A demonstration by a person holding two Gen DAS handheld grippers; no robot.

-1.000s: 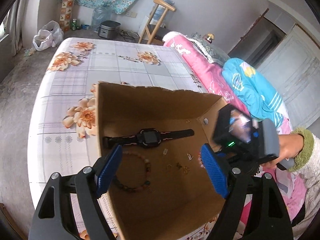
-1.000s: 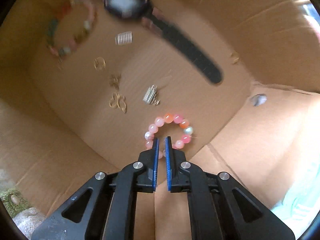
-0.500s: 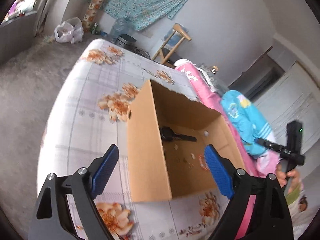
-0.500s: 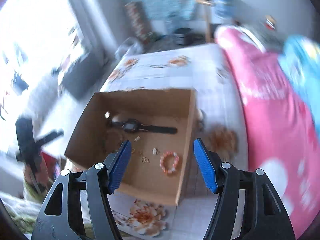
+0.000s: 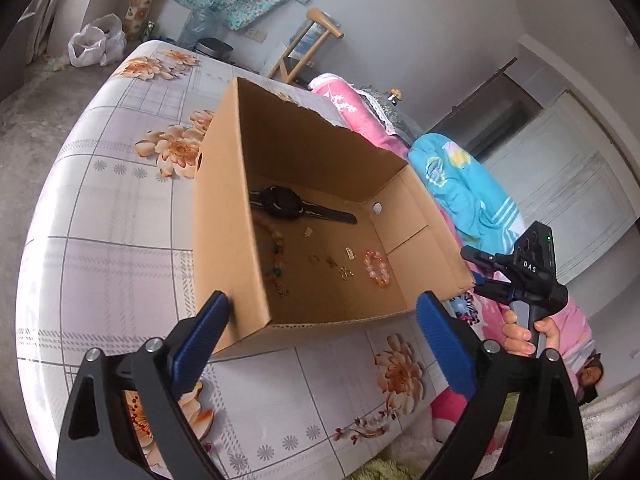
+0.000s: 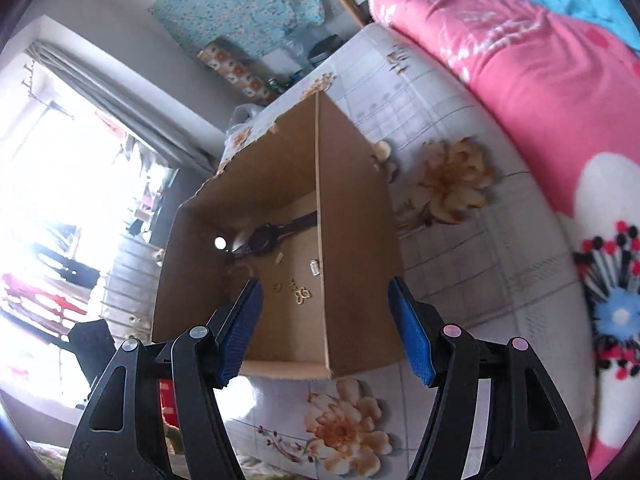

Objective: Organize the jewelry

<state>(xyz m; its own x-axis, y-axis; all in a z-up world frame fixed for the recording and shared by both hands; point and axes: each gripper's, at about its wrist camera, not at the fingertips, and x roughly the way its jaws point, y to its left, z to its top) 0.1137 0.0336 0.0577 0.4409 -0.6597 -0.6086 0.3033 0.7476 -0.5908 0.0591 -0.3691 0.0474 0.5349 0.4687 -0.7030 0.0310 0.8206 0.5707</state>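
An open cardboard box (image 5: 222, 220) stands on the flowered tabletop. On its floor lie a black watch (image 5: 298, 206), a pink bead bracelet (image 5: 376, 267), a multicoloured bead bracelet (image 5: 276, 258) and small gold earrings (image 5: 346, 273). My left gripper (image 5: 322, 312) hovers before the box's near corner, its jaws opening with nothing pressed between the pads. My right gripper (image 6: 325, 300) hangs open and empty above the box (image 6: 356, 240), over the watch (image 6: 268, 236) and earrings (image 6: 302, 294). A hand holds the right gripper (image 5: 516, 276) just right of the box.
A pink quilt (image 6: 520, 80) and a blue blanket (image 5: 460, 188) lie to the right of the table. A wooden chair (image 5: 308, 48) and a plastic bag (image 5: 96, 46) stand beyond the far end. A bright window (image 6: 60, 184) is on the left.
The right gripper let go of the pink bracelet, opened and rose out of the box, rolling as it went. The left gripper drew back from the box and spread wider.
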